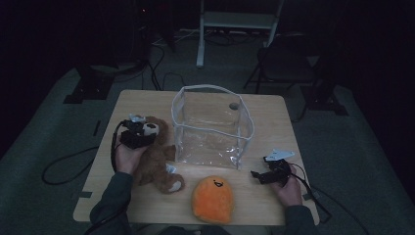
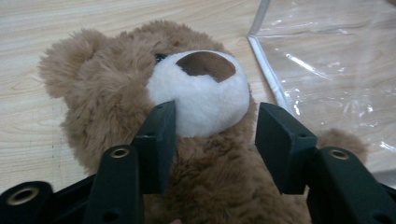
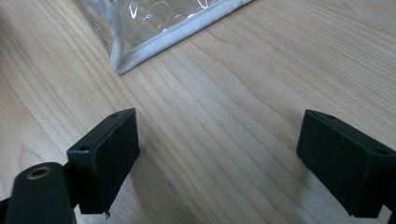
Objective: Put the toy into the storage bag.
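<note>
overhead, a wooden table (image 1: 274, 117) stands in a dim room, and a person's forearms come in from the bottom edge, each hand carrying a two-jaw claw.

the left claw (image 2: 215, 128) hovers at the head of a brown teddy bear (image 1: 155, 156), which lies on its back on the left part of the table, head away from the person and feet toward them. seen along the claw's own jaws, the bear's white muzzle with its brown nose sits between the two black pads — the left pad is touching the edge of the muzzle fur, the right pad stands just clear of it, so the jaws are partly spread and not pinching.

just right of the bear stands a clear plastic bag (image 1: 211, 125) with white piping, open at the top, near the middle of the table.

an orange plush toy (image 1: 213, 198) with a small face lies at the near edge, between the two hands and apart from the bear's feet.

the right claw (image 3: 217, 154) rests low over bare wood at the right — its jaws are spread wide with nothing between them, and a corner of the bag's white piping lies beyond.
</note>
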{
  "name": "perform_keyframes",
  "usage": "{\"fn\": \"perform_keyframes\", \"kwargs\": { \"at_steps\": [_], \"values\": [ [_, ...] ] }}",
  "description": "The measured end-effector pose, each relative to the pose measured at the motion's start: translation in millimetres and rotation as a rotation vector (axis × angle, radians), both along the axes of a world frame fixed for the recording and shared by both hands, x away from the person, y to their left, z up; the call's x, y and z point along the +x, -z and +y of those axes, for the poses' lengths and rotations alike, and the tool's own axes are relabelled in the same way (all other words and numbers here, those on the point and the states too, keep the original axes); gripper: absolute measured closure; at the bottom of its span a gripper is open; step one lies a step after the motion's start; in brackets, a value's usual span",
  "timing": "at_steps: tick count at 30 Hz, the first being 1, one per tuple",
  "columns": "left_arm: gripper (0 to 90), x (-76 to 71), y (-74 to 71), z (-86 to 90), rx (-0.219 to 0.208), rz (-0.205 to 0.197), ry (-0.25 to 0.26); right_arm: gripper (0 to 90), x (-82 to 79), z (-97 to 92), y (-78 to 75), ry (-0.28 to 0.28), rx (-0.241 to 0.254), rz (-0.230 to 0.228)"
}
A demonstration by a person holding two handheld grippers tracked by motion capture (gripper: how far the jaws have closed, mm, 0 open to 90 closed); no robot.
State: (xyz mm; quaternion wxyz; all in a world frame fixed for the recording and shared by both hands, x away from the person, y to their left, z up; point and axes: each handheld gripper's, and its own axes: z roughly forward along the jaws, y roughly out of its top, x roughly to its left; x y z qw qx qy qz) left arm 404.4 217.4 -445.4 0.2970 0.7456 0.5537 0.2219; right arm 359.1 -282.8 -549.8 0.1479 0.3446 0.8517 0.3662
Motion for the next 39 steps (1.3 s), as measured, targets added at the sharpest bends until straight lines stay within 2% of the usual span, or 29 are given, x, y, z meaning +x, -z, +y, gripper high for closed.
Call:
{"fn": "perform_keyframes", "kwargs": {
  "at_steps": [4,6,8,11,13,14,17,19,24,26,28,31,33,36,39],
  "values": [
    [36.1,5.7,2.5,-2.8,0.047,-0.006,-0.027,12.3,0.0,0.0,0.0,0.0,0.0,0.0],
    [32.4,7.9,3.8,-1.7,0.054,0.0,-0.045,12.3,0.0,0.0,0.0,0.0,0.0,0.0],
    [31.3,8.7,4.5,-1.6,0.047,0.002,-0.05,12.3,0.0,0.0,0.0,0.0,0.0,0.0],
    [27.6,14.6,4.7,-5.8,0.084,0.03,-0.036,12.3,0.0,0.0,0.0,0.0,0.0,0.0],
    [26.4,14.6,4.7,-5.8,0.084,0.03,-0.036,12.3,0.0,0.0,0.0,0.0,0.0,0.0],
    [24.7,24.9,8.0,-11.7,0.137,0.065,-0.021,12.3,0.0,0.0,0.0,0.0,0.0,0.0],
    [20.0,33.6,11.9,-14.8,0.184,0.1,-0.012,12.3,0.0,0.0,0.0,0.0,0.0,0.0],
    [18.8,38.6,15.0,-14.3,0.201,0.115,-0.024,12.3,0.0,0.0,0.0,0.0,0.0,0.0],
    [18.5,45.3,22.2,-3.0,0.205,0.125,-0.073,12.3,0.0,0.0,0.0,0.0,0.0,0.0],
    [18.0,45.3,22.2,-3.0,0.205,0.125,-0.073,12.3,0.0,0.0,0.0,0.0,0.0,0.0],
    [15.6,45.0,24.2,4.1,0.186,0.126,-0.101,12.3,0.0,0.0,0.0,0.0,0.0,0.0],
    [13.9,45.8,25.7,5.1,0.182,0.138,-0.101,12.3,0.0,0.0,0.0,0.0,0.0,0.0],
    [11.3,49.6,28.2,3.5,0.195,0.173,-0.095,12.3,0.0,0.0,0.0,0.0,0.0,0.0],
    [10.8,52.5,29.9,3.1,0.193,0.198,-0.109,12.3,0.0,0.0,0.0,0.0,0.0,0.0],
    [10.9,52.8,30.6,7.7,0.163,0.217,-0.161,12.3,0.0,0.0,0.0,0.0,0.0,0.0]
  ]
}}
